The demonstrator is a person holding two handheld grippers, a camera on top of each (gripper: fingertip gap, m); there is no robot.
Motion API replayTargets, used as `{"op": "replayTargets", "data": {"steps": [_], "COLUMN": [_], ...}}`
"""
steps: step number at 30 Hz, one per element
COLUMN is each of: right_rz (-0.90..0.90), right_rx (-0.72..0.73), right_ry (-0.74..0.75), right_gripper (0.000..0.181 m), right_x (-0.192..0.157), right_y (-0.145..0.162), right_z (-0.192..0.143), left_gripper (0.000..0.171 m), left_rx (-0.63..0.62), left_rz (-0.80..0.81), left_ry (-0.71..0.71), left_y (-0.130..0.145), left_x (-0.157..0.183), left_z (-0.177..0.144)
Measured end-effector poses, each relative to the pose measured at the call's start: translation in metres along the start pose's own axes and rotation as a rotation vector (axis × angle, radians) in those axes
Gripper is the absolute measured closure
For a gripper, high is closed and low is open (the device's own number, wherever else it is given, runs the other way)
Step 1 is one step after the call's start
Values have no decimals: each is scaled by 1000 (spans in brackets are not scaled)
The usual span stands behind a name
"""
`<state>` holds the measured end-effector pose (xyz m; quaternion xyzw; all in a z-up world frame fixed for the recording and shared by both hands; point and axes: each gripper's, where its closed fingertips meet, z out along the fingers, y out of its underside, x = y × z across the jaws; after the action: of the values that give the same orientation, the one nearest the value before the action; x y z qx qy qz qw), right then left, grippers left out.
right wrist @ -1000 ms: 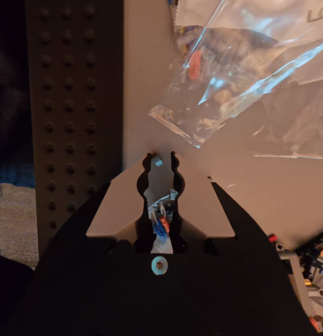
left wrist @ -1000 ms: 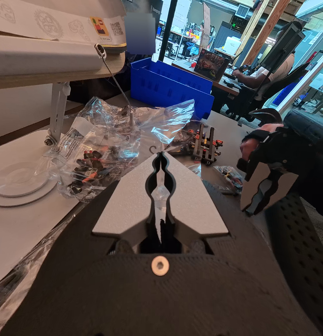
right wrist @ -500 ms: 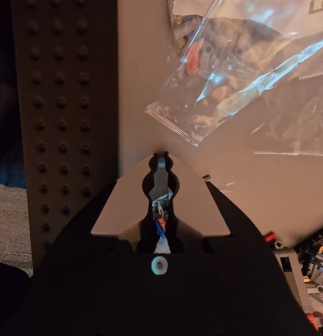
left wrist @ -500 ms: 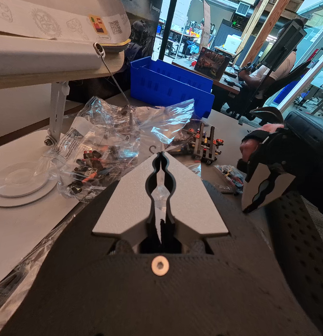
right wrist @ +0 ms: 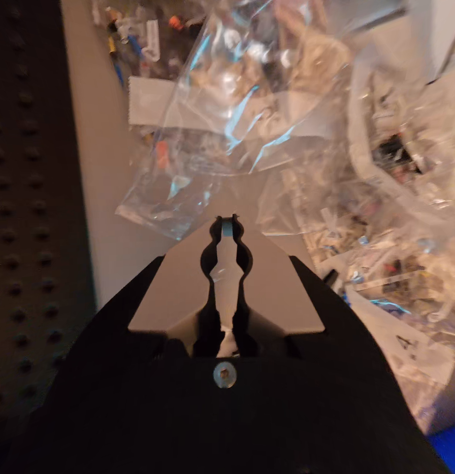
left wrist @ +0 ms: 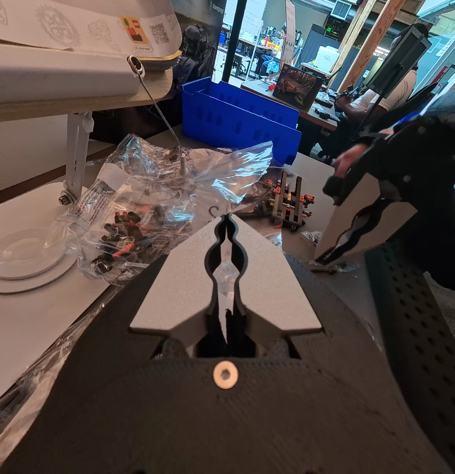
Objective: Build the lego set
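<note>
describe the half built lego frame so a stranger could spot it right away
Find the blue bin at the back of the table. In front of it, right of the clear bags, stands the lego frame: dark grey upright beams with red and orange pins, the only assembled thing among loose bagged parts.

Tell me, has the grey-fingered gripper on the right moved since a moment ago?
Yes. In the left wrist view the right gripper has lifted and shifted farther from the dark studded baseplate, toward the grey-and-black lego frame.
</note>
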<state>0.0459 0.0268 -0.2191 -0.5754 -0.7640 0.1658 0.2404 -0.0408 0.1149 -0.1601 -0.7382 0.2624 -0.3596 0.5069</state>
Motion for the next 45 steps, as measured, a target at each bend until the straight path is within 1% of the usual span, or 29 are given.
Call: {"op": "replayTargets", "data": {"steps": [4,8,10,13,19,25,35,40,45], "right_rz": [-23,-26,-10,7,8,15,0,8,39], "right_rx": [19,23,33,25,-11,19,-103,-90,-38], "right_ry": [60,111,117,126,146,139,161,150,153], "right_gripper": [177,176,176,176,176,176,176,176,176], "right_x": [29,57,67,76,81,81,86,84,89], "right_y": [-24,-41,-48,-50,-44,-51,-34,-36,-41], "right_z": [1,5,6,11,20,20,40,38,25], "left_gripper": [171,171,171,171,171,171,171,171,171], "left_rx": [-3,-5,-2,-1,-6,-6,-13,-12,-9], "left_rz": [1,2,2,2,6,6,8,7,7], "left_ry": [0,0,-1,-1,1,0,-2,0,2], "left_y": [1,1,0,0,1,1,2,2,1], "left_x": [0,0,0,0,1,1,1,1,2], "left_z": [1,1,1,1,2,2,4,3,3]}}
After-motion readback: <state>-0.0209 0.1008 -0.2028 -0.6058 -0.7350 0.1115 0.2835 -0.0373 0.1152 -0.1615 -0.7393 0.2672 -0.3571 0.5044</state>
